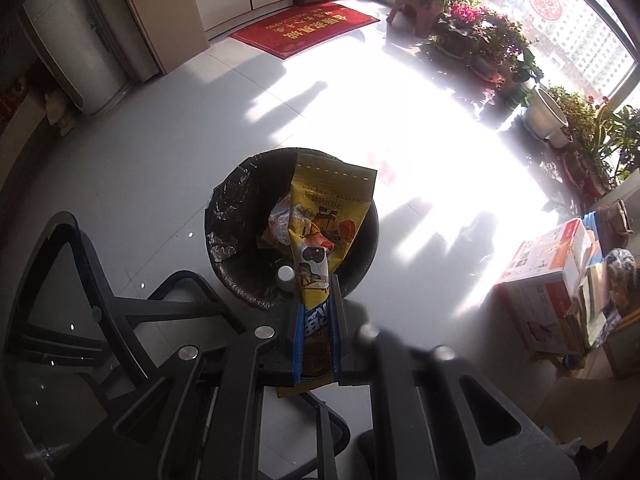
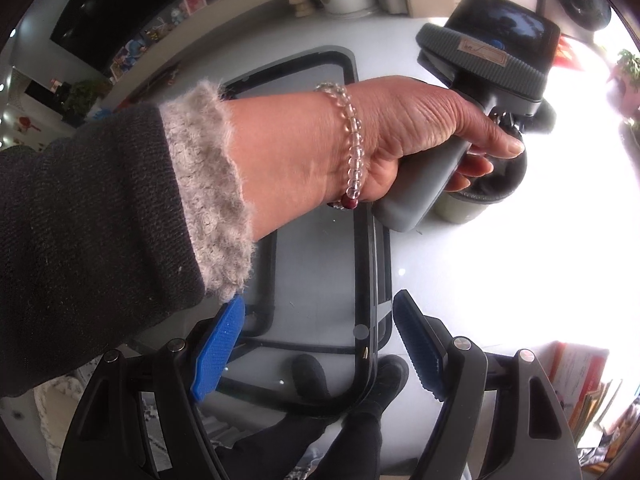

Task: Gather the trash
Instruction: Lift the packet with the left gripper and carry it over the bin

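Your left gripper (image 1: pixel 316 304) pinches a yellow snack wrapper (image 1: pixel 326 216), its length pointing ahead, hanging directly over the lined trash bin (image 1: pixel 224 216). From the right wrist, your right gripper (image 2: pixel 320 344) gapes wide, empty, above the glass table (image 2: pixel 312 272).

1. A pale grey tiled floor (image 1: pixel 168 128) fills the left wrist view, with bright sunlight washing out its 2 o'clock part.
2. A round black bag-lined trash bin (image 1: pixel 228 216) stands on it at centre.
3. A red doormat with gold lettering (image 1: pixel 306 26) lies at 12 o'clock.
4. Potted plants (image 1: pixel 484 40) line the window from 1 to 3 o'clock.
5. White-and-red cardboard boxes (image 1: pixel 548 272) sit at 4 o'clock.
6. A glass-topped desk with a black rim (image 2: pixel 366 280) shows in the right wrist view.
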Motion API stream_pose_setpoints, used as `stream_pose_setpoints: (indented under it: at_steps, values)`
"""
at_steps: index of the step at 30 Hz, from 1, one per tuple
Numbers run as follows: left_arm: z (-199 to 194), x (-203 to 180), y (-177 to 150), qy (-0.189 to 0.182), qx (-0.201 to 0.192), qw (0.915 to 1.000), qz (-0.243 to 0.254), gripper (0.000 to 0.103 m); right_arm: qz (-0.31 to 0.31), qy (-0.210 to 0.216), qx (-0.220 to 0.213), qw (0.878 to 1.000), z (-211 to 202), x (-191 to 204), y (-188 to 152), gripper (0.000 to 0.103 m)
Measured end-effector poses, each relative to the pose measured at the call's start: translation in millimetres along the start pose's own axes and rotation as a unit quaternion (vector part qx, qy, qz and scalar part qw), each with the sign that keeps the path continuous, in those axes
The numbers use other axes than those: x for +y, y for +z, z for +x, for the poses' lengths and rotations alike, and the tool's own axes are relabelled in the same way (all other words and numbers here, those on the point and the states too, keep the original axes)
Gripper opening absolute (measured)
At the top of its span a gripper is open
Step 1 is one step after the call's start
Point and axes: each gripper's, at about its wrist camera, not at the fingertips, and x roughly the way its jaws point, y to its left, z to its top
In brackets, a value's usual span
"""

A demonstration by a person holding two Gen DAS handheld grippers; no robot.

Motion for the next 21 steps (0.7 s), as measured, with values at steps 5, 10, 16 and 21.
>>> stream_pose_setpoints:
  at_steps: [5, 10, 16, 21]
  values:
    - [27, -11, 10, -0.007, 0.016, 0.9998, 0.004, 0.011, 0.019, 0.003, 0.0, 1.0, 3, -11, -3, 0.074]
    - [46, -18, 20, -0.011, 0.023, 0.9997, 0.003, 0.011, 0.034, 0.003, 0.003, 0.999, 11, -32, -8, 0.074]
    - [64, -27, 26, -0.017, 0.028, 0.9994, 0.008, 0.011, 0.044, 0.0, 0.01, 0.999, 20, -43, -12, 0.074]
    - [80, -29, 27, -0.014, 0.038, 0.9992, 0.005, 0.011, 0.046, -0.001, 0.014, 0.999, 24, -45, -9, 0.074]
